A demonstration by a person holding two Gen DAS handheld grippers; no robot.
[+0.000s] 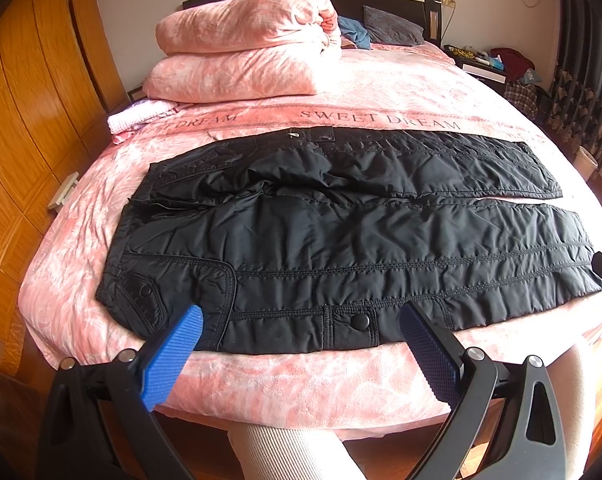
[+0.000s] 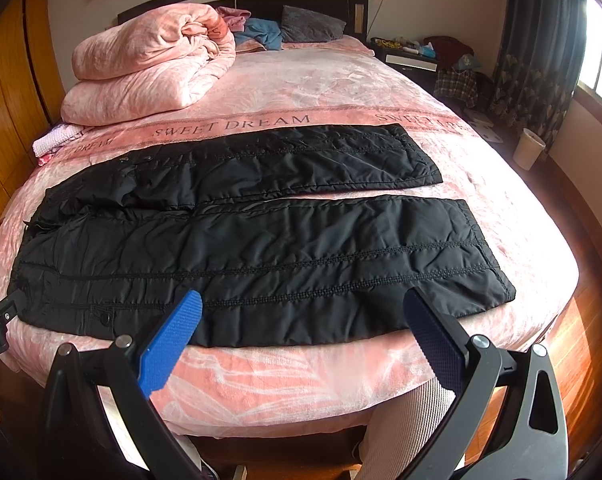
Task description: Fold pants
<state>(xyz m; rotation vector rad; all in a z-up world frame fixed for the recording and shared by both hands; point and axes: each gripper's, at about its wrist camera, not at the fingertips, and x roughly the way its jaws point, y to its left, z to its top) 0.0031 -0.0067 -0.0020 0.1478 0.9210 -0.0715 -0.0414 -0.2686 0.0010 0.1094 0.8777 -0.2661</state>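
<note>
Black quilted pants (image 1: 341, 232) spread flat across pink bed (image 1: 301, 380) — waist leftward, legs rightward, slightly parted. Left gripper (image 1: 301, 320) spread wide over near waist edge, grasping nothing. Right gripper (image 2: 303, 308) likewise released, poised above near leg's lower hem — blue pads (image 2: 173, 344) apart.

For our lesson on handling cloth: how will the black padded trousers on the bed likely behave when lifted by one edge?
The trousers look quilted and puffy, so probably floppy yet bulky, sagging between grip points. Their sheen suggests slippery fabric that may slide in the open left gripper or right gripper.
</note>
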